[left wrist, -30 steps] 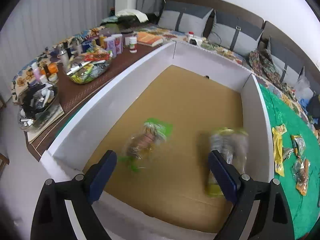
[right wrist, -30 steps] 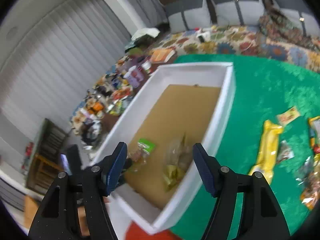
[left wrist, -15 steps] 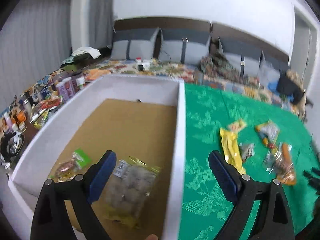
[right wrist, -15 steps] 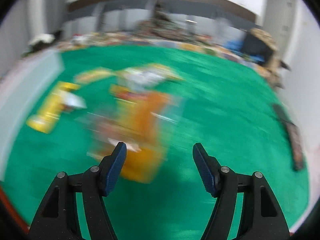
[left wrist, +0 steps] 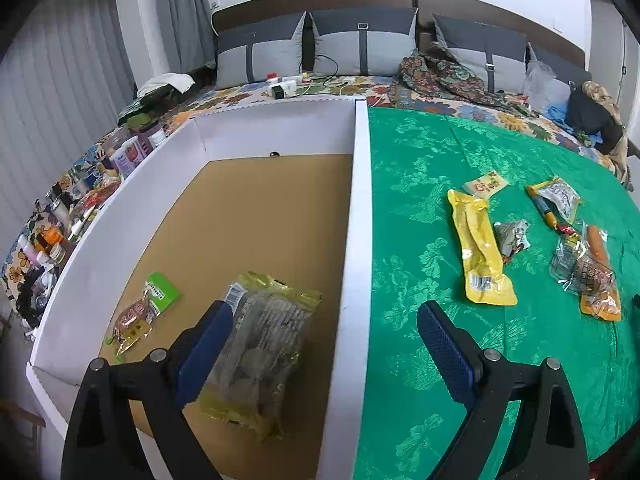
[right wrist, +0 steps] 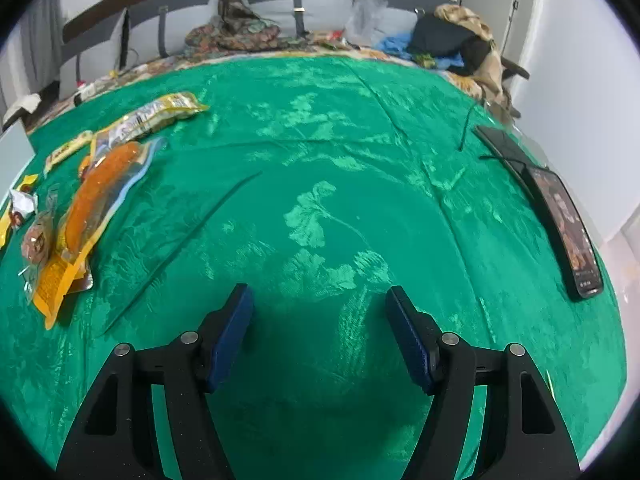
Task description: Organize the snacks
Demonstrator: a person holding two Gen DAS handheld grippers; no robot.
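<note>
Straight ahead of the left gripper (left wrist: pixel 324 344), the white wall of a shallow box (left wrist: pixel 358 216) stands between its two fingers, one finger over the box floor and the other over the green cloth (left wrist: pixel 420 168). Its fingers are spread wide and hold nothing. Inside the box, on the brown cardboard floor, lie two snacks: a yellow-edged clear pouch (left wrist: pixel 264 348) near the right wall, partly hidden behind the left finger, and a small packet with a green header (left wrist: pixel 142 310) a little to its left, apart from it. The rest of the box floor is bare cardboard.

Out on the cloth, well apart from the box, the other snacks sit in a loose group: a long yellow packet (left wrist: pixel 480 248), a crumpled silver wrapper (left wrist: pixel 512 236) just beside it, a small pale yellow packet (left wrist: pixel 486 185) near its far end, a yellow-trimmed sachet (left wrist: pixel 558 198), and an orange sausage pack (left wrist: pixel 596 272) with a clear wrapped snack lying partly over it.

Meanwhile the right gripper (right wrist: pixel 320 332) hangs over bare green cloth, fingers spread and empty. The orange sausage pack (right wrist: pixel 94 204) lies off to its left, and a phone (right wrist: pixel 568 224) rests near the cloth's right edge. Bottles and jars (left wrist: pixel 60 220) crowd the floral sheet left of the box, and grey cushions (left wrist: pixel 360 52) line the headboard behind.
</note>
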